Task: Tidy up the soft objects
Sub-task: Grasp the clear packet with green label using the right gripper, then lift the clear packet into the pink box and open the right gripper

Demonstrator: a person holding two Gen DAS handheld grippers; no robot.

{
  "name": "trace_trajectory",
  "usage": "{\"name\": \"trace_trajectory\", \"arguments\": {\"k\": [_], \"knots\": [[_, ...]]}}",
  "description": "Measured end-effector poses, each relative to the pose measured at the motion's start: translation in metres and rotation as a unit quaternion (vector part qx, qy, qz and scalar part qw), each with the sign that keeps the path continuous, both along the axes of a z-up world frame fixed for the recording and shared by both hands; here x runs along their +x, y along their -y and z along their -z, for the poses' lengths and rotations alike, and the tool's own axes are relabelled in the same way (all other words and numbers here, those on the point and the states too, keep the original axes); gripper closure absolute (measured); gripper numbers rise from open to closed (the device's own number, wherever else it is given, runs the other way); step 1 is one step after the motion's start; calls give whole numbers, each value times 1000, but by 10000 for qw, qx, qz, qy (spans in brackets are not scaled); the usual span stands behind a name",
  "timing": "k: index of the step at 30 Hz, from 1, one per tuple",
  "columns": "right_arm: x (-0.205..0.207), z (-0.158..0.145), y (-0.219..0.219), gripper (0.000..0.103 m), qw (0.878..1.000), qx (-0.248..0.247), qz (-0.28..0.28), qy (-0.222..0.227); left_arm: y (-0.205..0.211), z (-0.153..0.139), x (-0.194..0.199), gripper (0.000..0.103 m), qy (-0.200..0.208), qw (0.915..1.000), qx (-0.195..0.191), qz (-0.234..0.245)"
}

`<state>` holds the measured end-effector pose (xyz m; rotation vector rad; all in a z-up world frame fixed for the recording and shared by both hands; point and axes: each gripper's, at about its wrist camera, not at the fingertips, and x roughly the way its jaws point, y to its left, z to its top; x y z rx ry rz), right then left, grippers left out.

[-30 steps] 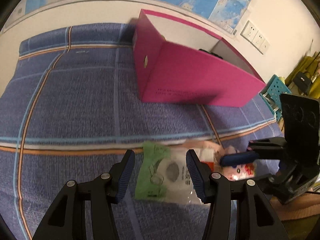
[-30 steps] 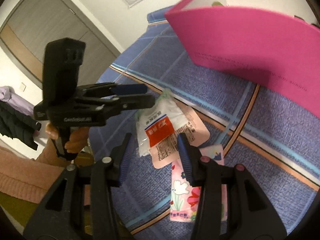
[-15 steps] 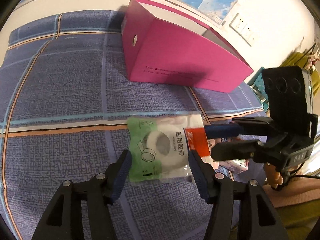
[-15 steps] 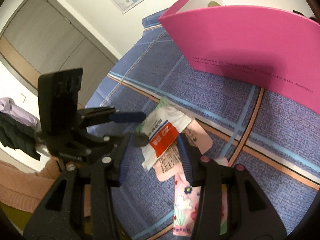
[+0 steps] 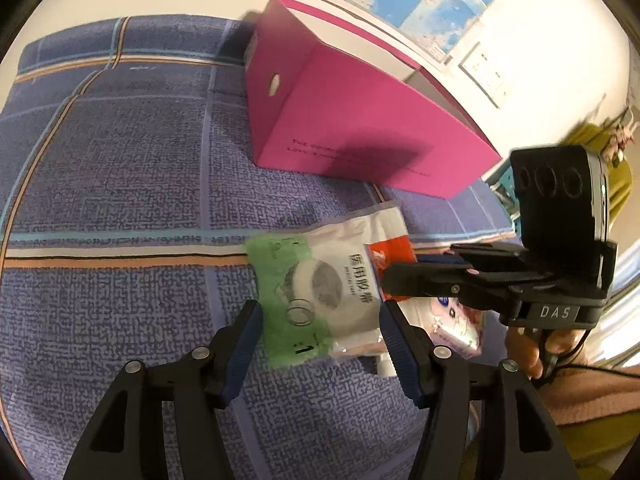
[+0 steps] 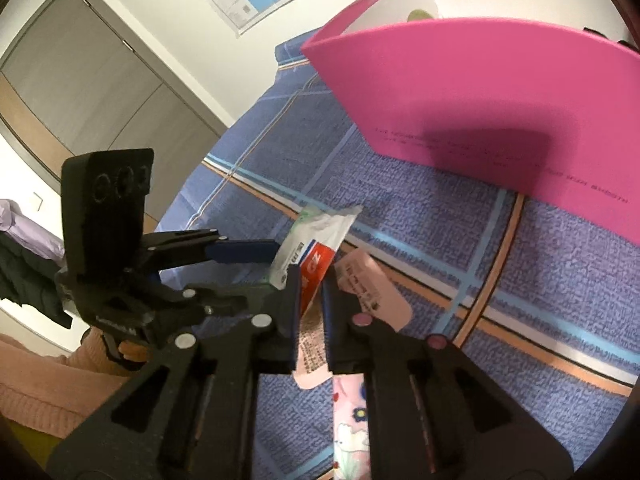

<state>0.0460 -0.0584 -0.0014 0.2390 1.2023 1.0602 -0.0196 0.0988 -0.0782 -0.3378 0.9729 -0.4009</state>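
Note:
A clear packet with a green end and a red label [image 5: 320,284] is lifted a little off the blue checked cloth [image 5: 120,152]. My right gripper [image 6: 312,292] is shut on its red-label end [image 6: 316,264]. My left gripper [image 5: 320,320] is open, its fingers on either side of the packet's green end. A pale pink packet [image 6: 372,292] and a pink flowered pack [image 6: 352,420] lie on the cloth under the right gripper. An open magenta box [image 5: 360,128] stands behind.
The magenta box [image 6: 500,92] fills the far side of the cloth and holds some items. A wall with a map and sockets is behind it. A grey door [image 6: 80,80] stands to the left in the right wrist view.
My right gripper has closed on the packet's red-label end and lifted it off the pink packet. My left gripper has moved closer around the green end.

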Motion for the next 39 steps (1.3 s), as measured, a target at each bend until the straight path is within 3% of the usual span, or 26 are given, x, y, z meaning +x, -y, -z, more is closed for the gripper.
{"name": "trace_trajectory", "arguments": {"k": [7,16,21,27,33,39], "knots": [[5,2,13,95,9998,-50,177,42,-7,-1,12,34,-71,9998,-116,-118],[4,4,22,95,9996,-70,263,91,17,-3,32,24,-78,9995,17,307],[4,3,26,95,9994,-91,324,97,20,-4,44,25,-109,9986,-207,476],[7,-11,34,95,9988,-34,436,223,20,-10,43,37,-62,9985,-391,374],[18,-50,43,95,9958,115,571,709,18,-55,37,38,585,9977,-207,280],[44,-84,48,95,9893,189,781,1216,22,-102,57,38,1158,9930,41,205]]}}
